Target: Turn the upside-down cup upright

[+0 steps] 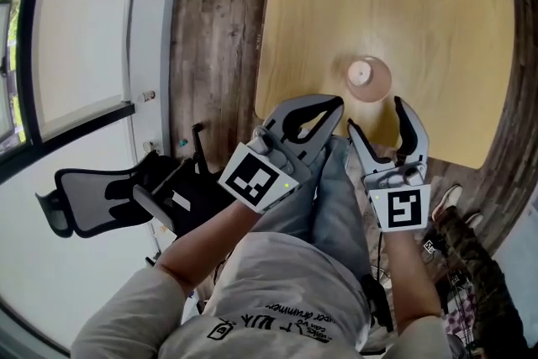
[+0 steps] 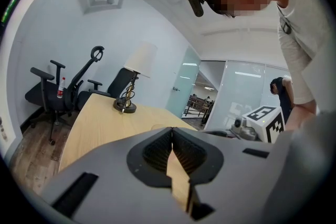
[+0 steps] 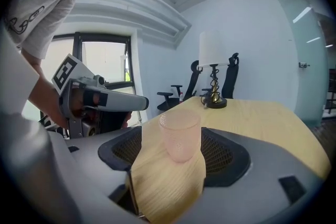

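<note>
Pink cup (image 1: 368, 80) stands on the wooden table (image 1: 437, 21), mid-frame in the head view, near the table's lower edge. Right gripper (image 1: 376, 115) is just below it, jaws wide. Its own view frames the cup between them, untouched, wide end up. Left gripper (image 1: 334, 105) is lower left of the cup, jaws pressed together on nothing. Its view catches the lamp (image 2: 131, 81), centre left.

L tool (image 1: 337, 103) jaws together, R tool (image 1: 375, 114) jaws wide apart, both pointing fwd.
</note>
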Motion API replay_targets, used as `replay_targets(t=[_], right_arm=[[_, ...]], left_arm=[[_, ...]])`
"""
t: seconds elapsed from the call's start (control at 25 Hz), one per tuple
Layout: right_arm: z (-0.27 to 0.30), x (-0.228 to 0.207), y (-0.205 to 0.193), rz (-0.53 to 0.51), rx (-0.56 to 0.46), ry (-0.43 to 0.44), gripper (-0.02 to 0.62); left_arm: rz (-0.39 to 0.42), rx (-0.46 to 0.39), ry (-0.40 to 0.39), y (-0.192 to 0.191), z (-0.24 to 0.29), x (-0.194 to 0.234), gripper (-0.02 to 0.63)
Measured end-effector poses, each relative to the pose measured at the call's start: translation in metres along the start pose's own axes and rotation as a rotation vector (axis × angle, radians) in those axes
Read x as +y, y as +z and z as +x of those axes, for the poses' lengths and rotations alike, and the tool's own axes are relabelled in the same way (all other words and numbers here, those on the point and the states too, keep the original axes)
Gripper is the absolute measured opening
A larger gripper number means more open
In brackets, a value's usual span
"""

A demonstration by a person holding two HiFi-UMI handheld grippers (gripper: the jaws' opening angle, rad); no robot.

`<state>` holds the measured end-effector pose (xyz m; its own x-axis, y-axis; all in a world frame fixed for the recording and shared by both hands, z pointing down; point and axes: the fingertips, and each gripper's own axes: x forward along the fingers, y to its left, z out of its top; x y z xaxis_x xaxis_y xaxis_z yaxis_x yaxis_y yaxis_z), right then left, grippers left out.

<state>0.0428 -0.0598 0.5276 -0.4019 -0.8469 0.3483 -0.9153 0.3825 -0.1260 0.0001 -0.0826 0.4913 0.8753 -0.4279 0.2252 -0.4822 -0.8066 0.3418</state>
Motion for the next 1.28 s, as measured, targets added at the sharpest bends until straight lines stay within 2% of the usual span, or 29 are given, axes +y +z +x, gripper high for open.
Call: replay_targets(t=[0.44,0.96,1.28], right_arm=[[0.030,-0.012,-0.022,0.000,0.067,-0.022,0.332],[0.054,-0.016,-0.013,-0.066,0.075,-0.015,0.345],[0.061,-0.017,-0.010,-0.052,0.051,-0.012,0.345]], left_arm=[[-0.018,0.000,0.001,-0.017,0.013,0.018,0.009],[-0.028,-0.004,-0.006,-0.012,0.026,0.032,0.010],[-0.035,-0.002,-0.007,-0.015,0.026,0.033,0.010]])
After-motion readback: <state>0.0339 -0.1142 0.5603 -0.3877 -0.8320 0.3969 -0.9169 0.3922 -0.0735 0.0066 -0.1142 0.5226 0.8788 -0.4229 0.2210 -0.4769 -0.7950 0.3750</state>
